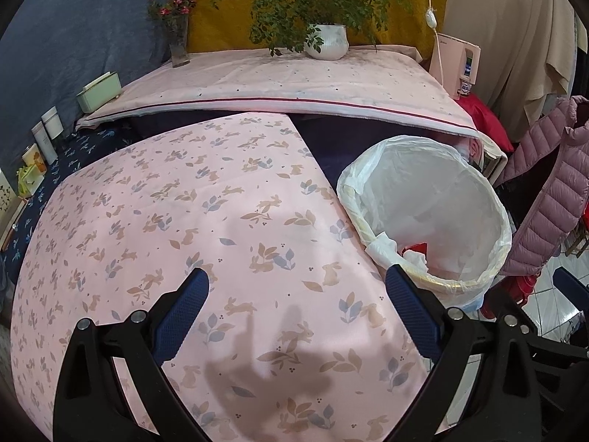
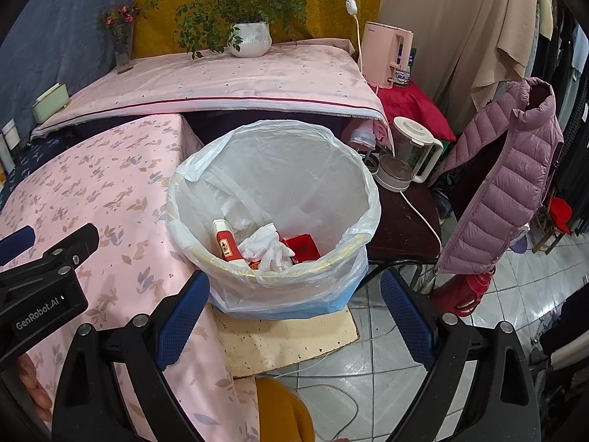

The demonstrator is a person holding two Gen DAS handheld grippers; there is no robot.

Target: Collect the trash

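Trash lay in the bin (image 2: 272, 199); the table (image 1: 206, 228) showed none left. Both claws, left (image 1: 296, 287) and right (image 2: 294, 294), were released, empty.

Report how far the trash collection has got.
Done: the lined trash bin holds a red-and-white box, crumpled tissue and a red carton. In hand: nothing; left gripper and right gripper are open. Left: no trash visible on the bunny-print tablecloth.

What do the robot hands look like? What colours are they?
Each one is a black plastic claw with silver bolts and two fingers covered in bumpy dark blue pads. The left gripper and the right gripper look the same. White letters on the left one's side say GenRobot.AI. No cables show on them.
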